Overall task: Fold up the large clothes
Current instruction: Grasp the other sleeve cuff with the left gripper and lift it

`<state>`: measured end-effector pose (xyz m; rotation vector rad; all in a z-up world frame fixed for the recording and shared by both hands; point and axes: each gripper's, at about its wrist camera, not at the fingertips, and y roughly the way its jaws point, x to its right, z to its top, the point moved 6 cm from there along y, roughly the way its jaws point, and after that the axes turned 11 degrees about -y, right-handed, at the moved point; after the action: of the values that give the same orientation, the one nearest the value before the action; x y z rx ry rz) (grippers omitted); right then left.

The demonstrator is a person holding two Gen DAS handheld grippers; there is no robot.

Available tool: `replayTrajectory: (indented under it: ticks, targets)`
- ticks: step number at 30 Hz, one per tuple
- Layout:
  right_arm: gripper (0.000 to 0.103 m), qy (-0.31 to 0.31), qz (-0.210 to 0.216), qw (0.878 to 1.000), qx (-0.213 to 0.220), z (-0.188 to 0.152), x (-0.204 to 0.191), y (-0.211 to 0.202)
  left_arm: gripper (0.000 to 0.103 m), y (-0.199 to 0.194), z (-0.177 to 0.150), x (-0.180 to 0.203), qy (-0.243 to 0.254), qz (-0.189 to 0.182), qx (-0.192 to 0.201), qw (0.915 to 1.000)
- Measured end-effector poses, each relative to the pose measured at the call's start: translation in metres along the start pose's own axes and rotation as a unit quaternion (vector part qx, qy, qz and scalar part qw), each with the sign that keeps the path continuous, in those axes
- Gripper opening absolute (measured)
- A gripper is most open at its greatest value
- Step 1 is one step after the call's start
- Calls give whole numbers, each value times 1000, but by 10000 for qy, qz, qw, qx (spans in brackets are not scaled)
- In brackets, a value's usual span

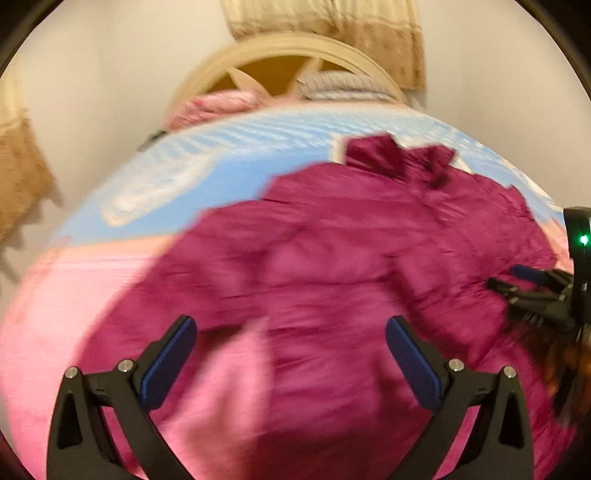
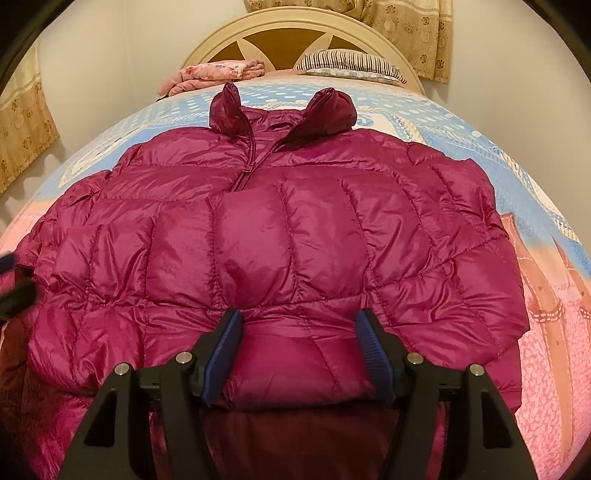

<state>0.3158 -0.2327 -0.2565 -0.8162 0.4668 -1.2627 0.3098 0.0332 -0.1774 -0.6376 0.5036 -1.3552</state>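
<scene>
A magenta quilted puffer jacket [image 2: 280,236] lies flat on the bed, collar toward the headboard, a sleeve folded across its front. My right gripper [image 2: 298,325] stands with its jaws apart around a puffy fold at the jacket's near hem; the fabric fills the gap between the blue pads. In the blurred left wrist view the jacket [image 1: 351,258] fills the middle. My left gripper [image 1: 290,332] is open and empty just above the jacket's left part. The right gripper [image 1: 532,291] shows at the far right edge of the left wrist view.
The bed has a pink and blue patterned sheet [image 2: 546,295]. A cream headboard [image 2: 291,29] stands at the far end with a striped pillow [image 2: 351,61] and a folded pink blanket [image 2: 218,74]. Curtains [image 2: 410,26] hang behind.
</scene>
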Motion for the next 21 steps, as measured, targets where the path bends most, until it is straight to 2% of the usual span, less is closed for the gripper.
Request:
replayTrajectory:
  ticks: [3, 6, 7, 10, 12, 15, 17, 19, 20, 21]
  targets:
    - [65, 1, -1, 10000, 11, 0, 1, 0, 103, -17, -9, -67, -448, 414, 29, 9981]
    - [65, -5, -10, 10000, 19, 0, 1, -1, 103, -28, -26, -138, -1156, 828, -49, 9898]
    - [66, -10, -17, 10000, 20, 0, 1, -1, 103, -28, -34, -159, -1423, 858, -141, 9860]
    - [66, -23, -32, 10000, 21, -1, 0, -2, 101, -23, -51, -187, -1996, 777, -331, 9762]
    - [66, -30, -44, 10000, 21, -1, 0, -2, 89, -17, -60, -190, -2336, 344, -451, 9707]
    - [66, -32, -64, 10000, 26, -1, 0, -3, 69, -3, -66, -181, -2549, -153, -674, 9645]
    - [67, -37, -80, 10000, 27, -1, 0, -3, 60, 4, -68, -174, -2543, -215, -726, 9642]
    - [67, -33, -89, 10000, 26, -1, 0, -4, 41, 5, -64, -171, -2488, -225, -636, 9662]
    - [67, -28, -92, 10000, 28, -2, 0, -4, 24, 6, -62, -173, -2487, -226, -621, 9663]
    - [68, -24, -91, 10000, 30, -2, 0, -4, 18, 3, -59, -175, -2498, -252, -601, 9661]
